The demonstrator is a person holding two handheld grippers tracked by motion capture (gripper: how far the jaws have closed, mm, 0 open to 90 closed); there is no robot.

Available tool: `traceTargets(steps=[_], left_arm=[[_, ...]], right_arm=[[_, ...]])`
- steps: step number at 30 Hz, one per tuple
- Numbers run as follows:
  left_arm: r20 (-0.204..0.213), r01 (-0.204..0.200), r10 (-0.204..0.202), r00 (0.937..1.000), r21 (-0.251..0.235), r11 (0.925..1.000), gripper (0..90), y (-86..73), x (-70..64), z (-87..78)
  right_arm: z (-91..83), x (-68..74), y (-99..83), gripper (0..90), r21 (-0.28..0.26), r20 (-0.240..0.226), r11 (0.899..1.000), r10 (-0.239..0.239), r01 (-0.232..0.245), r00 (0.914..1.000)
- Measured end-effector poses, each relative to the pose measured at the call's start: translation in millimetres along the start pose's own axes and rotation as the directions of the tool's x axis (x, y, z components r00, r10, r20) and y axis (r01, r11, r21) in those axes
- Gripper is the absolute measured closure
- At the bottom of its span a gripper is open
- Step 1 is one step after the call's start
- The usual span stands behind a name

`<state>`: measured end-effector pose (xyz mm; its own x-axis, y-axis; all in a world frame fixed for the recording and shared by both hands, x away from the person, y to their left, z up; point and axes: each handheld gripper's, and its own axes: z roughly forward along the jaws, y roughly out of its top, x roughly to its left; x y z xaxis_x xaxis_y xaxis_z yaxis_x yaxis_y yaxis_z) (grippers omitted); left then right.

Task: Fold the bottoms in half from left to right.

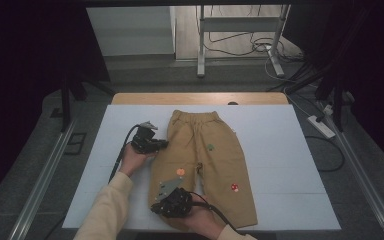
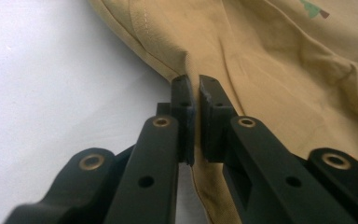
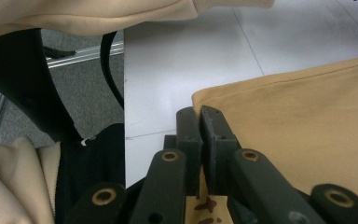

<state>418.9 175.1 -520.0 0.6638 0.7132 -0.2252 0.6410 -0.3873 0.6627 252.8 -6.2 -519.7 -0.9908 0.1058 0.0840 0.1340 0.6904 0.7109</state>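
Note:
A pair of tan child's trousers [image 1: 215, 160] lies flat on the white mat [image 1: 285, 150], waistband away from me, with small coloured patches on the legs. My left gripper [image 1: 161, 144] is at the outer edge of the left leg near the hip. Its jaws are shut on a fold of the trousers' edge [image 2: 186, 60], as the left gripper [image 2: 193, 86] shows close up. My right gripper [image 1: 156, 207] is at the hem of the same leg. In the right gripper view, the right gripper [image 3: 199, 114] is shut on the hem corner of the trousers [image 3: 298, 121].
A wooden table edge [image 1: 140, 98] shows beyond the mat. A metal stand [image 1: 240, 30] and cables stand on the floor behind, and a power strip [image 1: 321, 126] lies at the right. A cream sleeve [image 3: 98, 14] and a black cable [image 3: 109, 70] cross the right gripper view.

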Motion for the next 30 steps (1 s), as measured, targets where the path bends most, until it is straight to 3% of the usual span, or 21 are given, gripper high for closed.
traceTargets(steps=[13,30], left_arm=[[0.006,0.002,-0.002,1.0000,-0.006,1.0000,85.6,1.0,0.0,-2.6],[0.018,0.021,-0.020,0.9996,-0.059,0.9980,85.8,3.1,0.7,-19.8]], right_arm=[[-1.3,-0.6,0.5,86.0,0.002,-0.003,1.000,0.000,0.000,1.0000],[-9.0,1.8,6.4,86.0,-0.045,-0.015,0.999,0.000,-0.001,0.9999]])
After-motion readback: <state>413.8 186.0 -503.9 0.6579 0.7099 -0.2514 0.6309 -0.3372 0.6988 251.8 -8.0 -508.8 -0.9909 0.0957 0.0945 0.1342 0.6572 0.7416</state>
